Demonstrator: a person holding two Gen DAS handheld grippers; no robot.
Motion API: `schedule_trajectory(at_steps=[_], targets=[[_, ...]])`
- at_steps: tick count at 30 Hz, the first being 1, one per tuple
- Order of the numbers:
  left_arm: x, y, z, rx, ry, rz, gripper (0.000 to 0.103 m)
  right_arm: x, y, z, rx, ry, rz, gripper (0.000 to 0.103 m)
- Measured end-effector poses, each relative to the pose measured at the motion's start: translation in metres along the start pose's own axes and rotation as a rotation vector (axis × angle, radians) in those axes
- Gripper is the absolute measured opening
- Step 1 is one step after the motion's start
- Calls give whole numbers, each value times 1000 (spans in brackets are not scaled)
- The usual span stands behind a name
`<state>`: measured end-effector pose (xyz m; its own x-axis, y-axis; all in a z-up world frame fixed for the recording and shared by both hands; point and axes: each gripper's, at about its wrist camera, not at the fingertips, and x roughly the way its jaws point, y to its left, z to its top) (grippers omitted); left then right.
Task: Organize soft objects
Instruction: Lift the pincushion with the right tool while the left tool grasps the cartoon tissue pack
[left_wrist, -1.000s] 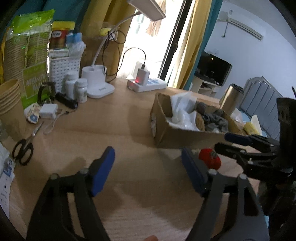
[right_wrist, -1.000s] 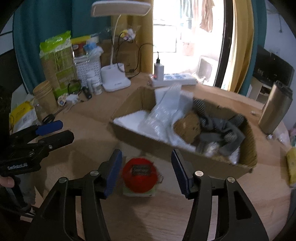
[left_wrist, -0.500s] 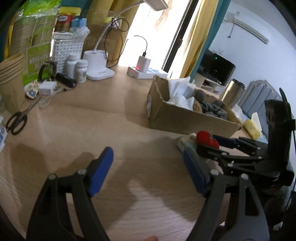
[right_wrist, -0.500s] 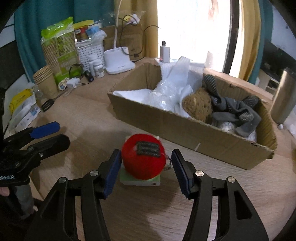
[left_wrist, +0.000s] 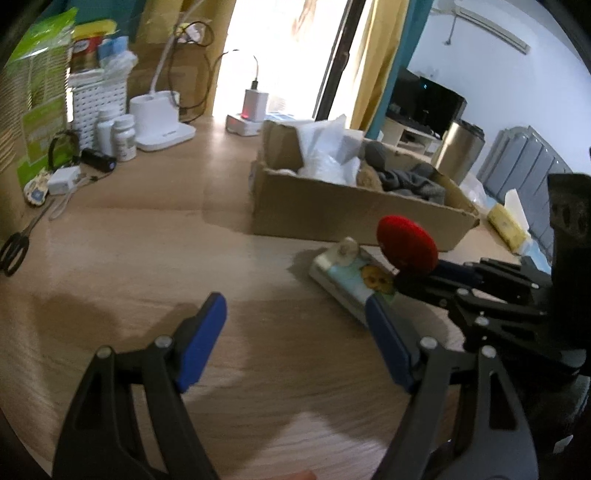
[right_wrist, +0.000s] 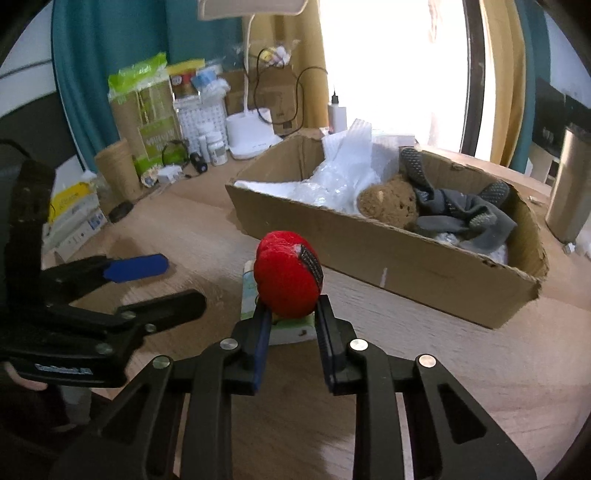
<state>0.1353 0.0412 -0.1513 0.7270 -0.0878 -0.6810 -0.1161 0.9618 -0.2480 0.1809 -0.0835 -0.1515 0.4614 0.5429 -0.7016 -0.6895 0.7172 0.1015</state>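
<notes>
My right gripper (right_wrist: 290, 317) is shut on a red soft ball (right_wrist: 288, 275) and holds it just above a flat pale packet (right_wrist: 291, 326) on the wooden table. The ball (left_wrist: 406, 245) and packet (left_wrist: 351, 275) also show in the left wrist view, in front of the cardboard box (left_wrist: 351, 212). The box (right_wrist: 406, 254) holds white plastic bags (right_wrist: 332, 177), a brown sponge-like lump (right_wrist: 388, 201) and grey socks (right_wrist: 461, 214). My left gripper (left_wrist: 295, 336) is open and empty, low over the table left of the ball.
A lamp base (left_wrist: 159, 122), pill bottles (left_wrist: 123, 136), a white basket (left_wrist: 96, 99), scissors (left_wrist: 14, 247) and a power strip (left_wrist: 247, 123) line the far left. A steel tumbler (right_wrist: 569, 184) stands right of the box. Paper cups (right_wrist: 118, 166) are at left.
My right gripper closed on the red ball and lifted it slightly off the packet. My left gripper stayed open and shifted a little.
</notes>
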Motion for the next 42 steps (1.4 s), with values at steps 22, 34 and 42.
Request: schedule_trajectory(at_steps=[22, 34, 42], targets=[[53, -58, 29, 122, 51, 17, 79, -39, -67, -37, 69, -14, -158, 26], [61, -58, 26, 147, 115, 36, 79, -32, -70, -33, 80, -9, -85, 55], [58, -53, 19, 149, 139, 27, 79, -18, -61, -25, 61, 23, -75, 55]])
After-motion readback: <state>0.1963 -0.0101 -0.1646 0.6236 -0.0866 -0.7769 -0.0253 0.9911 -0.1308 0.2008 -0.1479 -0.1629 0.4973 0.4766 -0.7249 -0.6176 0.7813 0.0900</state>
